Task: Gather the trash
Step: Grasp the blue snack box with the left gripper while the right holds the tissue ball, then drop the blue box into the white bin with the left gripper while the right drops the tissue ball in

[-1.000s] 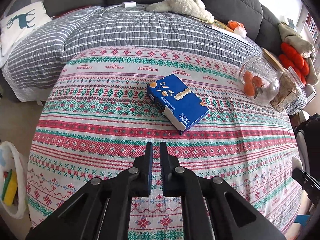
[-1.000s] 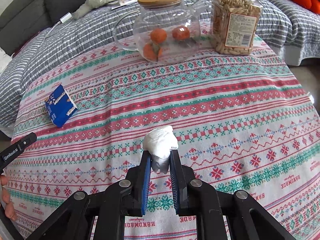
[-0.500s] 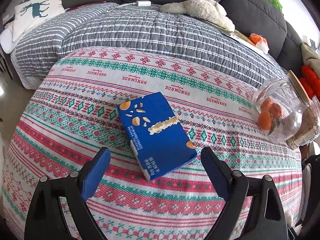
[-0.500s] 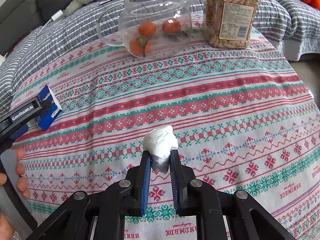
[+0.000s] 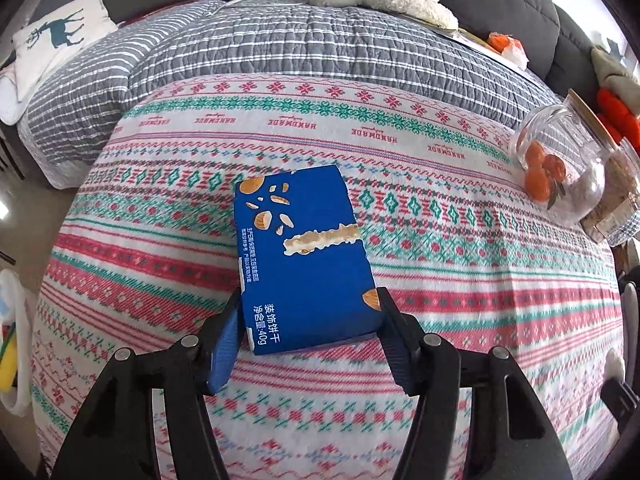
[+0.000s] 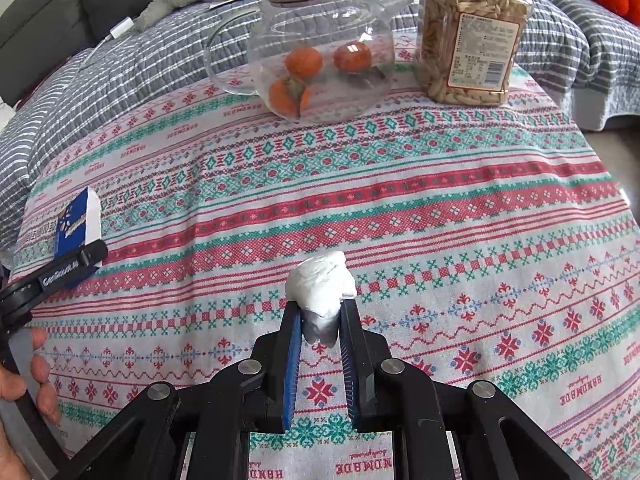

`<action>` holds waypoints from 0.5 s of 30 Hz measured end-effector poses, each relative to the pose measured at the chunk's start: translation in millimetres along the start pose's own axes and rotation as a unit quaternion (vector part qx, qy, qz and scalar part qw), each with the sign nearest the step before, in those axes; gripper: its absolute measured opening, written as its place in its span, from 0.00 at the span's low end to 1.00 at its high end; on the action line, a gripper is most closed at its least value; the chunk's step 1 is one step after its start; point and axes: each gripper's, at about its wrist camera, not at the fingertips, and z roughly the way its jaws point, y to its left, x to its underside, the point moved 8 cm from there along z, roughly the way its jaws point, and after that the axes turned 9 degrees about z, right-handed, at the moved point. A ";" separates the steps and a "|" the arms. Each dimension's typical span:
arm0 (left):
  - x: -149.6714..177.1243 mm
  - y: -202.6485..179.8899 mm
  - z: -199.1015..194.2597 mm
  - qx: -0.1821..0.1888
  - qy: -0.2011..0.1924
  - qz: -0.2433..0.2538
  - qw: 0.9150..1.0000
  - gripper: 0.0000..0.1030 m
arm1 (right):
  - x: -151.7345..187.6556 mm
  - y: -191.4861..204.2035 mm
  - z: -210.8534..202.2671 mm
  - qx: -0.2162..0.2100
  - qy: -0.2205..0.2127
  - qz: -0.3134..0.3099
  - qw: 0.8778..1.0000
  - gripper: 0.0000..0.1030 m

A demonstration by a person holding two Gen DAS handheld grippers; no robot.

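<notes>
A blue biscuit box (image 5: pixel 298 256) lies on the patterned tablecloth (image 5: pixel 460 280). My left gripper (image 5: pixel 310 308) has closed around the box's near end, one finger against each side. The box also shows at the far left of the right wrist view (image 6: pixel 76 226), with a left finger (image 6: pixel 74 270) beside it. My right gripper (image 6: pixel 320 304) is shut on a crumpled white paper wad (image 6: pixel 322 290) and holds it above the cloth.
A glass teapot with oranges (image 6: pixel 320 60) and a plastic jar of snacks (image 6: pixel 468 36) stand at the table's far side. A grey striped quilt (image 5: pixel 280 44) covers the sofa behind. A white bag (image 5: pixel 12 336) hangs at the table's left edge.
My left gripper opened wide, moved forward to the blue box and closed on its near end. My right gripper held the paper wad and barely moved.
</notes>
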 end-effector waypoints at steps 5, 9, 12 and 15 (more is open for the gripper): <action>22.6 34.1 -31.2 0.016 -0.004 0.003 1.000 0.63 | 9.2 17.2 -16.8 -0.007 -0.009 -0.016 1.000 0.16; 39.6 59.4 -63.4 0.021 -0.018 0.014 1.000 0.63 | 19.3 37.0 -32.3 -0.012 -0.020 -0.036 0.999 0.16; 53.6 74.6 -81.1 0.025 -0.022 0.021 0.999 0.63 | 27.9 53.7 -41.0 -0.015 -0.026 -0.052 0.998 0.16; 69.3 90.4 -95.4 0.031 -0.026 0.022 0.999 0.63 | 38.4 73.6 -45.5 -0.018 -0.029 -0.072 0.997 0.16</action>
